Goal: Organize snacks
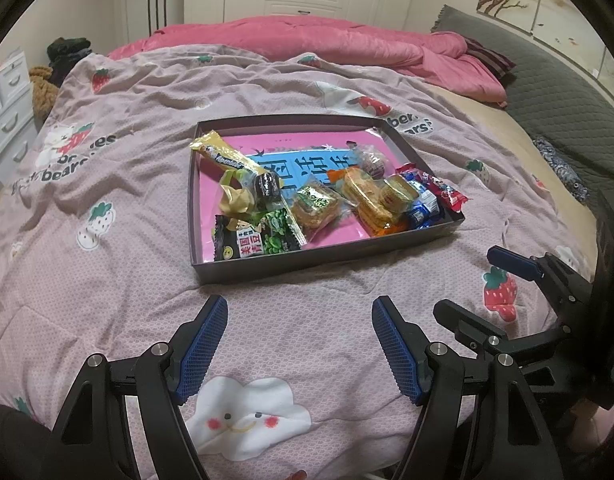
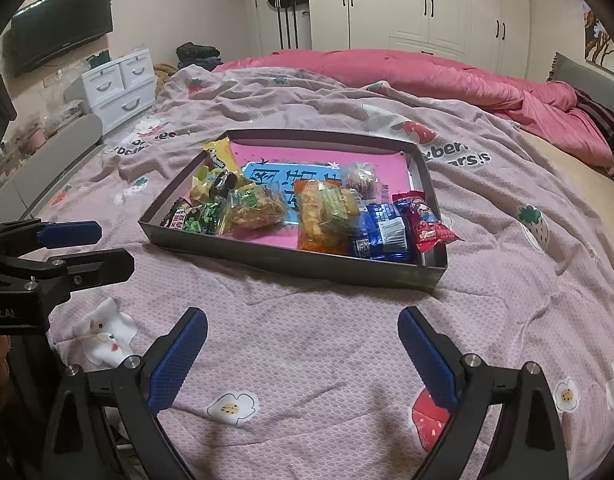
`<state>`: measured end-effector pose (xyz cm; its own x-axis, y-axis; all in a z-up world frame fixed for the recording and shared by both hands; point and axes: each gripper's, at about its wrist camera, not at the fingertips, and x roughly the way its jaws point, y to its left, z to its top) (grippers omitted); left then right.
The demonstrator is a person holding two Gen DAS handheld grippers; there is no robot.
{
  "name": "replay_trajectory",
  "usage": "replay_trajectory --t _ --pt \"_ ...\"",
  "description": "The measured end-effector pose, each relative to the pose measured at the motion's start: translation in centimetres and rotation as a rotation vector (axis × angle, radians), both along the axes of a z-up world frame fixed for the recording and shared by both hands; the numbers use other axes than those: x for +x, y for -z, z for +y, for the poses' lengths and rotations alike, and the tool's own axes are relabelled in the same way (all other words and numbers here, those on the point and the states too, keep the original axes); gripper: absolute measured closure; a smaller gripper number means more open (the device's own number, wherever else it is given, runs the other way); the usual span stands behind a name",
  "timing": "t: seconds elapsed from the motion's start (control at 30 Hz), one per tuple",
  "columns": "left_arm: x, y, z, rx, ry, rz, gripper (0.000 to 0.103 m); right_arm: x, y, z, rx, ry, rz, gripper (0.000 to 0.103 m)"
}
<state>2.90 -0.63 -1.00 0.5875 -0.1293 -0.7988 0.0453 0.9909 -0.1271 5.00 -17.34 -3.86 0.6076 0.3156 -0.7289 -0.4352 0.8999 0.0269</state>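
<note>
A shallow dark box (image 1: pixel 307 258) lies on the strawberry-print quilt, lined with a pink and blue sheet. Inside are several wrapped snacks: a yellow bar (image 1: pixel 227 154), a green pea packet (image 1: pixel 263 240), a clear-wrapped cake (image 1: pixel 315 208), orange crackers (image 1: pixel 367 200), a blue packet (image 1: pixel 423 208) and a red packet (image 1: pixel 447 194). My left gripper (image 1: pixel 299 302) hovers over the quilt just in front of the box, open and empty. In the right wrist view the same box (image 2: pixel 291 258) lies ahead, and my right gripper (image 2: pixel 302 314) stands wide open with nothing between its fingers.
A crumpled pink duvet (image 1: pixel 327 40) lies behind the box, and a grey blanket (image 1: pixel 547 80) covers the bed's right side. White drawers (image 2: pixel 119 84) and a wall-mounted screen (image 2: pixel 63 20) are at the left. A white wardrobe (image 2: pixel 427 4) fills the back wall.
</note>
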Motion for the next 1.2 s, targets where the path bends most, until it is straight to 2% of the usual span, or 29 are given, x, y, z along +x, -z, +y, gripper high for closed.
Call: replay_trajectory --t 0.23,0.5,1.2 --pt "0.1 0.1 0.0 0.002 -0.005 0.002 0.027 0.0 0.0 0.0 -0.001 0.001 -0.001 0.006" --pt "0.1 0.0 0.2 0.001 -0.018 -0.004 0.027 0.0 -0.7 -0.5 0.008 0.016 -0.043 0.006" --pt "0.1 0.1 0.2 0.002 -0.017 -0.005 0.027 0.0 -1.1 -0.8 0.013 0.033 -0.058 0.006"
